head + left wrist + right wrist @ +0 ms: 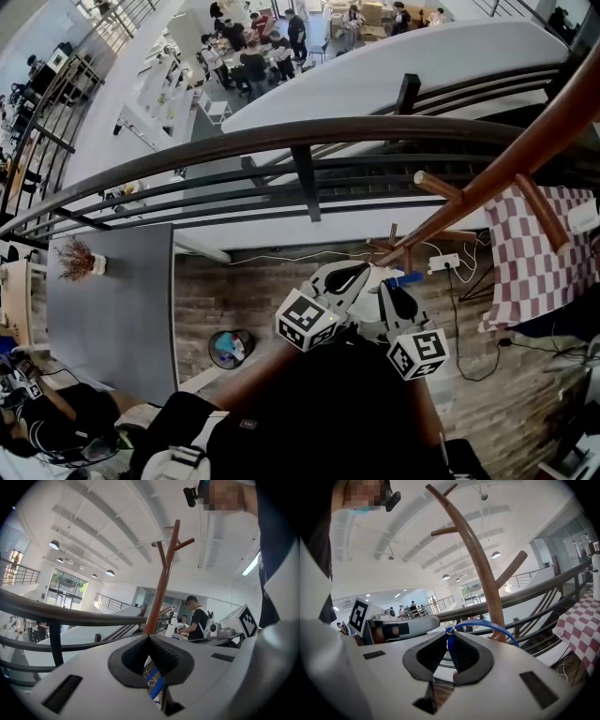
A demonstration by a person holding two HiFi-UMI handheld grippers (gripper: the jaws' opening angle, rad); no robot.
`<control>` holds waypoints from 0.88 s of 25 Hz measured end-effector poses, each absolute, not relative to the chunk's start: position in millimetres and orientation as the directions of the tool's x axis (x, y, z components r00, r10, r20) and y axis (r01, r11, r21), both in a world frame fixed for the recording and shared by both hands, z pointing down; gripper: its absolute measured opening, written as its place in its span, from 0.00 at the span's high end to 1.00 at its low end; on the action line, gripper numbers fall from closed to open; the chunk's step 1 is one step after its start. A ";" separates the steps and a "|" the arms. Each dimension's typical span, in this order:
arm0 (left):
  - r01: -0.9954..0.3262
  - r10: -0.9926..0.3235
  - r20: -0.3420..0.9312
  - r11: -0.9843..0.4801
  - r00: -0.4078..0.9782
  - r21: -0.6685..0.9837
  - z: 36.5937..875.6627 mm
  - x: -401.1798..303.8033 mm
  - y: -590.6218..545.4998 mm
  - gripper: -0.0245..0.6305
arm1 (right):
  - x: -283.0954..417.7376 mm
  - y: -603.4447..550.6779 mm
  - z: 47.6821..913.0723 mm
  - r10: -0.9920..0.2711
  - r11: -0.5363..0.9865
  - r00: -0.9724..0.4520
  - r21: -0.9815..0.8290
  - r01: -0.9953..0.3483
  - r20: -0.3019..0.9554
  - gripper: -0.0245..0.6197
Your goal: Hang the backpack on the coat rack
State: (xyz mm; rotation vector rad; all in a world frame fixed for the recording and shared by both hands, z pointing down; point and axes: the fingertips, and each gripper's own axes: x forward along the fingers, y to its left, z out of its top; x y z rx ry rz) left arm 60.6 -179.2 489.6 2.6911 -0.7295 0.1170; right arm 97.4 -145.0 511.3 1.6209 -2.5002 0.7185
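The black backpack (309, 422) hangs low in the head view, under both grippers. Its blue top loop (487, 626) arcs out from my right gripper (448, 633), which is shut on it. My left gripper (150, 638) is shut too, with a blue strap (157, 686) showing between its jaws. In the head view the left gripper (361, 272) and right gripper (392, 281) sit tip to tip beside the blue loop (408, 277). The brown wooden coat rack (525, 150) stands just beyond them. Its pole (483, 569) and pegs (185, 543) rise above both jaws.
A dark metal railing (234, 145) runs right behind the rack, over a drop to a lower floor. A red-and-white checked cloth (534, 253) lies to the right. A peg (539, 211) juts out over it. People stand behind the left gripper (197, 618).
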 end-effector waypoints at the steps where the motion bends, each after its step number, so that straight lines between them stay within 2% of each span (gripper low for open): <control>1: -0.503 -0.474 0.168 -0.807 0.864 0.311 489.4 60.3 -179.6 0.95 | 96.6 -145.1 512.0 -0.842 0.331 -0.439 -0.343 -0.879 0.312 0.89; 22: -0.505 -0.471 0.182 -0.802 0.863 0.318 496.4 61.0 -182.2 0.95 | 93.3 -148.8 543.1 -0.814 0.321 -0.451 -0.364 -0.874 0.366 0.89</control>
